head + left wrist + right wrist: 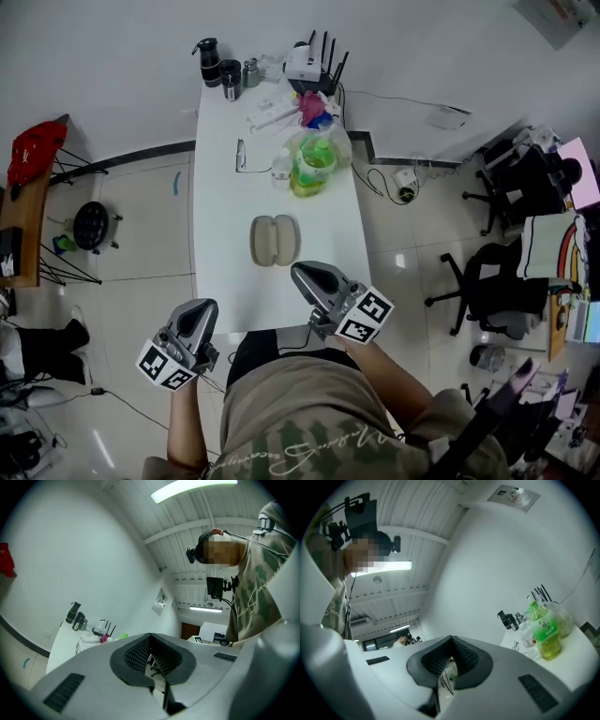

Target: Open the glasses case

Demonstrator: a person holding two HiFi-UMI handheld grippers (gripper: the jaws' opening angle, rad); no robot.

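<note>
The glasses case [274, 240] looks matt beige, the table [225, 197] smooth white, the bottle [312, 159] clear glossy plastic, and the left gripper [151, 634] smooth grey plastic with ribbed black pads [138, 654].

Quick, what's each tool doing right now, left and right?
Left tool: closed, holding nothing.
Right tool: closed, holding nothing.
</note>
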